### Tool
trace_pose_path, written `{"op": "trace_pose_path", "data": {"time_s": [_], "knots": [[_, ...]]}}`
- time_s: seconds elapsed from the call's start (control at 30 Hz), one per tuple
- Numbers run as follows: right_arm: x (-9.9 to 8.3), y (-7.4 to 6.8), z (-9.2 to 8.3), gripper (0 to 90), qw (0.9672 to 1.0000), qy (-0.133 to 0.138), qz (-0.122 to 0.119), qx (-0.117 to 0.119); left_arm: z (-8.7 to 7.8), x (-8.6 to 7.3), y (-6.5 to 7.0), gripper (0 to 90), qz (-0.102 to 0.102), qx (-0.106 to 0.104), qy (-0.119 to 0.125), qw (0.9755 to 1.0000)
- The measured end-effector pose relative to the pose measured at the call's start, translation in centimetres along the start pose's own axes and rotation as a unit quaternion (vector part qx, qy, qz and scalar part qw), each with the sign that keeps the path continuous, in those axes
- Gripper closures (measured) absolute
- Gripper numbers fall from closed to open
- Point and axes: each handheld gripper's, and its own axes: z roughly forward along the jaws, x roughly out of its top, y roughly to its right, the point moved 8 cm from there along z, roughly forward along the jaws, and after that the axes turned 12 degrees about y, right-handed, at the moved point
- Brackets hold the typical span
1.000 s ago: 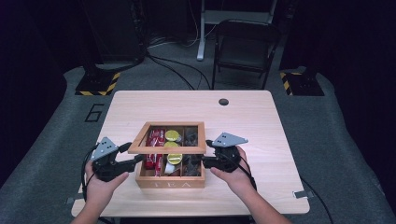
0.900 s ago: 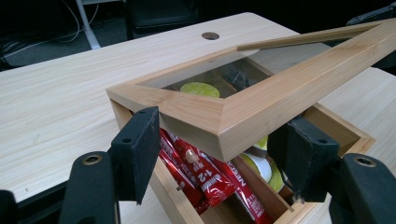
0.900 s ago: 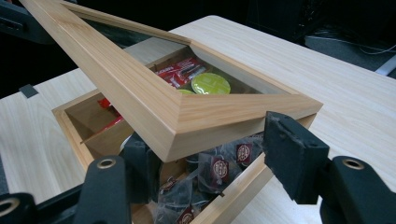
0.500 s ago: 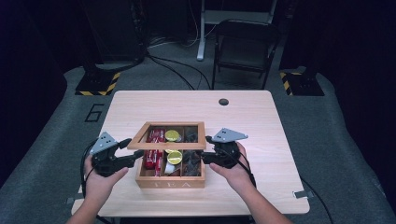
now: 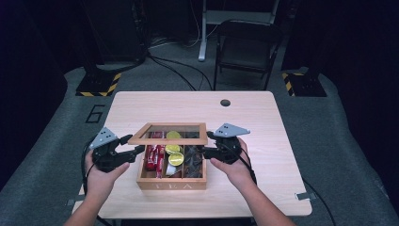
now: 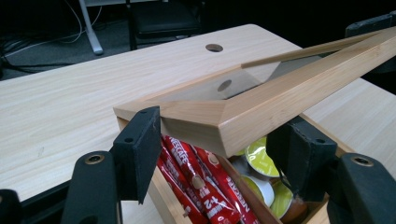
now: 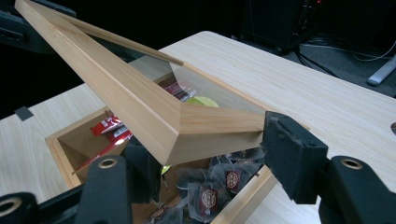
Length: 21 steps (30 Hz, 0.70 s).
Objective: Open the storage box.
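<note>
Bare bench (image 5: 263, 117) far of the tea box (image 5: 171, 181). Glass-paned lid (image 5: 168, 140) raised; left gripper (image 5: 135, 149) and right gripper (image 5: 205, 150) fingers pinch its near corners.

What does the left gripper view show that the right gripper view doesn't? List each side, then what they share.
Left gripper view: the left gripper gripping the lid at one front corner, readable lettering on the red Nescafé sticks, and a chair beyond the table.
Right gripper view: the right gripper at the lid's other front corner, and dark tea sachets.
Both: the raised glass-paned lid, the open wooden box, red sticks, the light wooden table.
</note>
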Motion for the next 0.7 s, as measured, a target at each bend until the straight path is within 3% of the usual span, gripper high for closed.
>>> {"op": "trace_pose_path", "data": {"time_s": [0.27,0.5,0.7], "knots": [[1.0,0.5,0.4,41.4,0.9999,0.008,0.014,-0.001,0.4,1.2,-0.4,37.0,0.001,0.003,0.002,1.0],[1.7,1.1,0.8,43.3,0.9998,0.018,0.005,-0.009,0.7,2.0,-0.7,37.2,-0.003,0.0,0.001,1.0],[1.9,1.4,0.9,44.2,0.9996,0.02,0.019,-0.009,0.9,2.3,-0.8,37.3,-0.005,0.0,0.002,1.0]]}}
